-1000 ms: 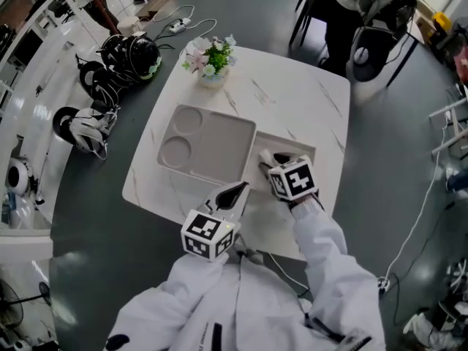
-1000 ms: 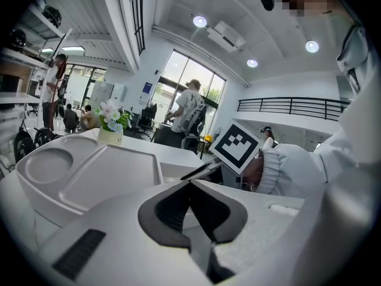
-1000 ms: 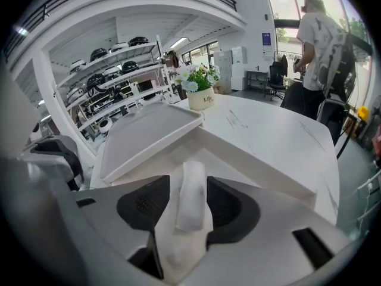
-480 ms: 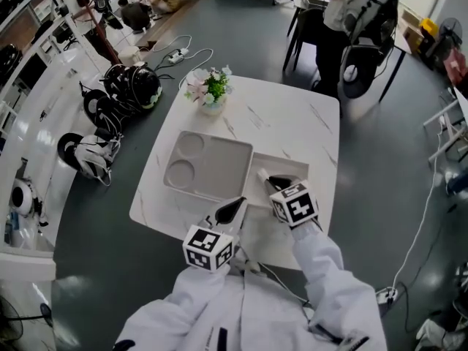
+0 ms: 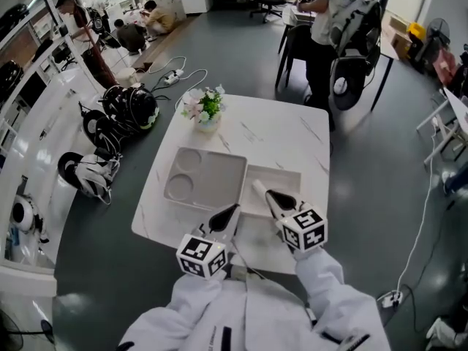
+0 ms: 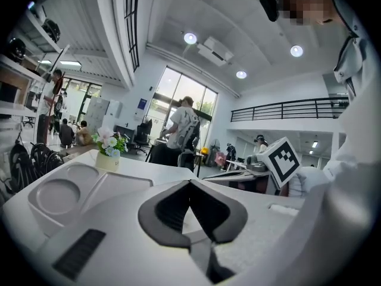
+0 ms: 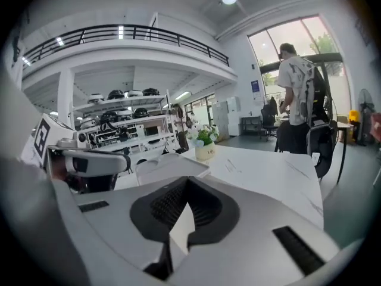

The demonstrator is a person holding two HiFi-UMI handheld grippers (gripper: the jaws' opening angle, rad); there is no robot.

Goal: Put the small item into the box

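Claws: left claw together | right claw together, pale sliver between pads, small item not identifiable | box lay on table, against tray.

The white tabletop is showing faint grey veins, the tray is looking pale grey, the flowers pink-white over green, the marker cubes wearing black-and-white squares.

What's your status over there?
Left gripper shut, empty. Right gripper shut, above the box. Small item not made out. Tray beside box, nothing blocking.
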